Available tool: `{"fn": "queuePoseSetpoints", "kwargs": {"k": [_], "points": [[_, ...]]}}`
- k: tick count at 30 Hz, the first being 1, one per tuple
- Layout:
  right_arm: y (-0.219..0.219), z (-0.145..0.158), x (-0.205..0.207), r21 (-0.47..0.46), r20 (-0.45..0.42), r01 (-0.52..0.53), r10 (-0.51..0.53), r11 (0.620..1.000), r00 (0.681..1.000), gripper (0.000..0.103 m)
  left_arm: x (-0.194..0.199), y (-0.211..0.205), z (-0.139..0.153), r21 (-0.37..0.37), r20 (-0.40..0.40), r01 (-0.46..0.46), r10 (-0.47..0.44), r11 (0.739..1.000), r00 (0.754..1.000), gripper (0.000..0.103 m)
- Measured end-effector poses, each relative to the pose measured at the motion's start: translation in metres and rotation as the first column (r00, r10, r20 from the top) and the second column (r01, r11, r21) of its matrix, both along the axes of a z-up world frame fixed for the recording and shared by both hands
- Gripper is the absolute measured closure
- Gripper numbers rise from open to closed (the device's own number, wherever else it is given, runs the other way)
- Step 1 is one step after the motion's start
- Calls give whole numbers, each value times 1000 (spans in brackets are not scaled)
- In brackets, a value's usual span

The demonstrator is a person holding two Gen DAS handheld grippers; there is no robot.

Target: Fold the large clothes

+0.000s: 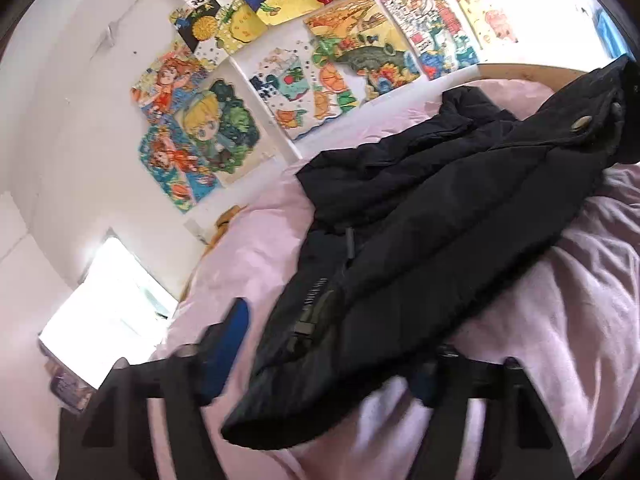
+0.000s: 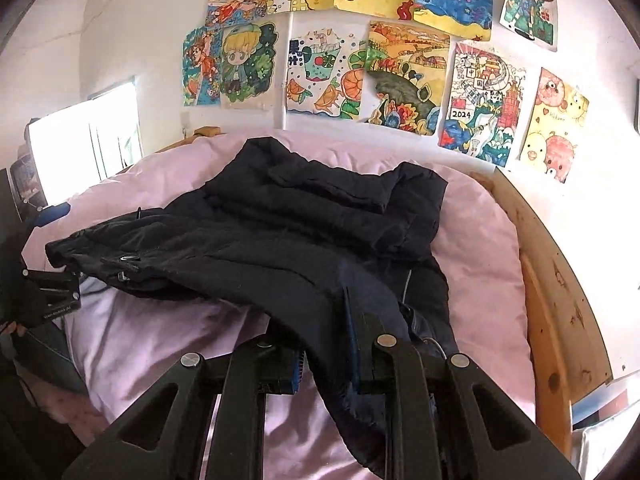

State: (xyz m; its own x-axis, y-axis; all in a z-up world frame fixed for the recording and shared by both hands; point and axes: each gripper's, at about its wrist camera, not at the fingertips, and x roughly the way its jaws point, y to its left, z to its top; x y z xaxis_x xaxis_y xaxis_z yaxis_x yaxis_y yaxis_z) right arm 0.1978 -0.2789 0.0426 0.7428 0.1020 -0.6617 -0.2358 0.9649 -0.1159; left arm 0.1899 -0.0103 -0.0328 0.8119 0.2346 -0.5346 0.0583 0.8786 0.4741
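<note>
Black padded jacket (image 1: 420,220) crumpled on pink bedding (image 1: 560,300), hem apparently between blurred left gripper (image 1: 320,364) fingers

The bulky dark padded jacket (image 2: 280,240) lies on the pink quilted bed cover (image 2: 480,248), before the wall of children's paintings (image 2: 404,76).

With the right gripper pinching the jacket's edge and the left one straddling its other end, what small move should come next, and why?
Probably close the left gripper fully on the black jacket. Its fingers straddle the near end without clearly pinching it, while the right gripper already clamps the other edge above the pink bedding.
</note>
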Motion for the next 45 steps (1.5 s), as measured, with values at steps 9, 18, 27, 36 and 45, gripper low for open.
{"fn": "queuePoseSetpoints", "kwargs": {"k": [9, 18, 27, 36, 45], "points": [[4, -5, -11, -36, 0, 10, -10, 999, 1000, 91, -15, -15, 1, -13, 23, 108, -108, 994, 994, 93], [-18, -23, -60, 51, -56, 122, -119, 991, 991, 94, -66, -21, 25, -161, -18, 143, -148, 977, 989, 95], [-39, 14, -150, 128, -23, 139, -138, 982, 990, 94, -139, -17, 71, -187, -3, 237, -242, 953, 970, 95], [-36, 39, -132, 71, 45, 105, -109, 992, 993, 94, -110, -17, 97, -239, 21, 224, -225, 945, 974, 95], [-35, 72, -86, 43, 104, 70, -75, 997, 992, 94, -55, -13, 128, -317, 58, 199, -191, 927, 980, 95]]}}
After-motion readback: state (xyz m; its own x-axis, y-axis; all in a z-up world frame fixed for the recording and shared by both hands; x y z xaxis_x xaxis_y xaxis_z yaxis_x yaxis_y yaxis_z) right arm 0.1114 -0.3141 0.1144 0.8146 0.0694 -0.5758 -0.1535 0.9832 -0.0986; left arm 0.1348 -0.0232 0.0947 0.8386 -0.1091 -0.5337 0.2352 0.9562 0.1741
